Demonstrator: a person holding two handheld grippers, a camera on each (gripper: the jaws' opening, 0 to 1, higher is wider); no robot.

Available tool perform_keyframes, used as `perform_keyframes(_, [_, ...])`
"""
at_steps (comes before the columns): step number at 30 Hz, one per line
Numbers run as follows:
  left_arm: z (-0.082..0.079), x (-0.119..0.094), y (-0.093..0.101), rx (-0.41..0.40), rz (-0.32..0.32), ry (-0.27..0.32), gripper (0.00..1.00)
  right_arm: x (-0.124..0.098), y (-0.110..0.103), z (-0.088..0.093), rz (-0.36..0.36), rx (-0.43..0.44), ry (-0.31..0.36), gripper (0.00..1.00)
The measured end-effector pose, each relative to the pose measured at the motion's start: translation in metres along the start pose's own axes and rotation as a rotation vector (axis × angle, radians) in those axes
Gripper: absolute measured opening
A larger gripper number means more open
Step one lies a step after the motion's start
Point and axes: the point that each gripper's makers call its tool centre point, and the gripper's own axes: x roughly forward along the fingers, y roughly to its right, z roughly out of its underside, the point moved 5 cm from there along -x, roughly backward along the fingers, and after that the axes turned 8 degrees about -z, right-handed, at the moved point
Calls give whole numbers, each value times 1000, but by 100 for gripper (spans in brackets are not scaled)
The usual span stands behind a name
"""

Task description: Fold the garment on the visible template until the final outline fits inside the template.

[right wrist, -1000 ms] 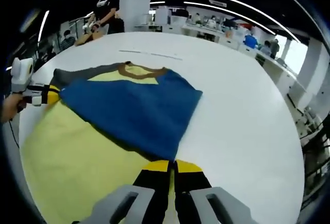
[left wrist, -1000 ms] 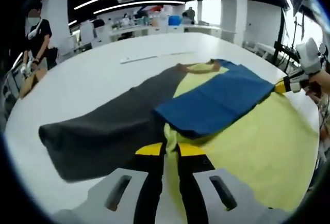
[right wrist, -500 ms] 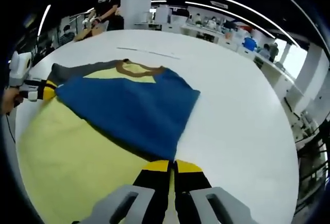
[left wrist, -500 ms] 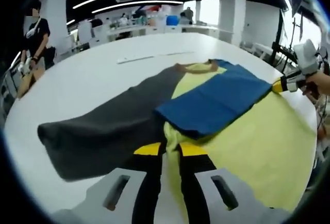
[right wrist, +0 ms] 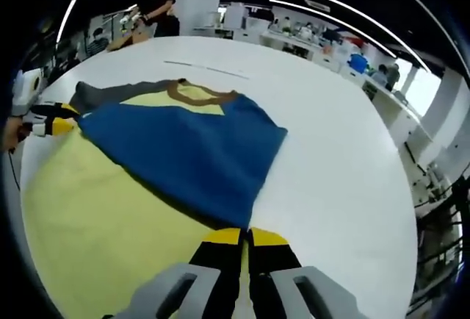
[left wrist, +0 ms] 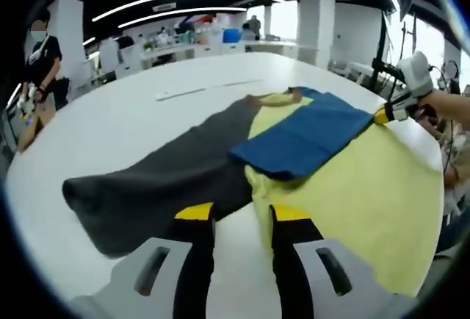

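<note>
Partly out of frame, garment (right wrist: pixel 147 187), hem in closed right gripper (right wrist: pixel 244 239); left gripper (left wrist: pixel 233 214) agape, empty

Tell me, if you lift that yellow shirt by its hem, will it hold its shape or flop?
Probably flop. The yellow shirt lies flat and thin on the white table, and its blue sleeve already lies folded over the body, so the cloth bends easily. It looks light. The grey sleeve would likely trail along the table when the shirt is lifted.

Yellow garment (left wrist: pixel 367 187) partly covered by folded blue sleeve (left wrist: pixel 305 139). Lower hem cut off at frame edge. Distant benches (right wrist: pixel 308 40) blurred.
</note>
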Motion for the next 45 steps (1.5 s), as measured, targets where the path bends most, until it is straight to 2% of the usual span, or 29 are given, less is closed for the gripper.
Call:
perform_keyframes(12, [-12,-11,-2,3,23,62,38,-5,17,6,12,-4,-17,0])
perform_keyframes(21, [-15,-20,-8,8,25,76,42,-9,27,11,0,-1,-18,0])
perform_keyframes(24, [-17,-24,-11,-6,21,84,45,-10,24,10,-50,80,12,1])
perform_keyframes(29, [-19,-30,-19,-28,14,92,51,-16,23,7,-89,102,68,25])
perform_keyframes(38, [-17,-40,-33,-60,-10,93,62,-37,14,-17,-201,176,235,59])
perform_keyframes(40, [-16,-43,-37,-68,-19,92,64,-43,14,-17,-214,200,238,68])
perform_keyframes(45, [-12,-48,-51,-86,-50,86,70,-58,14,-17,-236,206,271,79])
